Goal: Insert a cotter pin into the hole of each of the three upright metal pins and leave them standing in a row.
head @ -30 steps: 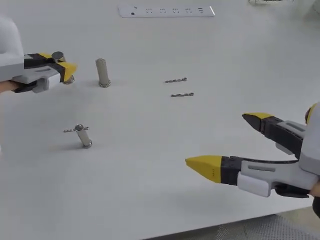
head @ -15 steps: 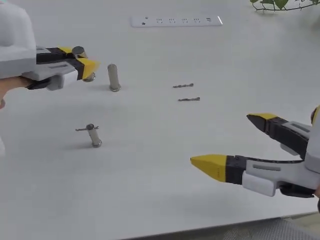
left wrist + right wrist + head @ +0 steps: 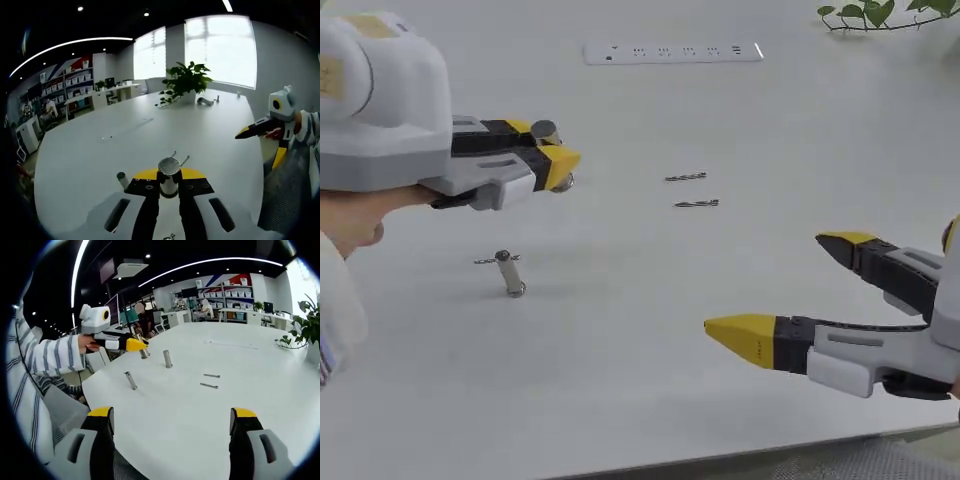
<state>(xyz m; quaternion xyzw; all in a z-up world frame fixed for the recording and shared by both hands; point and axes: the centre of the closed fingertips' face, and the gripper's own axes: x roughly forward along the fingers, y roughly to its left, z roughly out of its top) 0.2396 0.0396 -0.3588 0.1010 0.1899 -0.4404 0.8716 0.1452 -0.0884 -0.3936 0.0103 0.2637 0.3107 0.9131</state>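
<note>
We see the left claw [image 3: 560, 166] shut tight on a metal pin [image 3: 544, 132], its yellow-tipped jaws clamped on the shaft just under the round top end, which stands up between them in the left gripper view. The pin is held upright over the far left part of the white desk [image 3: 620, 390], and we cannot tell whether its foot touches the surface. A second pin [image 3: 167, 359] stands bare and upright on the desk just beside that claw. A third pin [image 3: 510, 273] stands nearer to us and apart from the other two, with a cotter pin [image 3: 486, 261] pushed crosswise through it near its top. Two loose cotter pins [image 3: 685, 177] lie side by side on the desk, well to the right of the upright pins. The right claw [image 3: 782, 288] hovers at the near right edge of the desk with its jaws spread wide and nothing between them, well apart from all the pins. A white power strip [image 3: 670, 52] lies along the far side of the desk, and a leafy plant [image 3: 880, 12] sits at the far right corner. In the right gripper view a striped sleeve [image 3: 45, 360] leads to the left claw.
</note>
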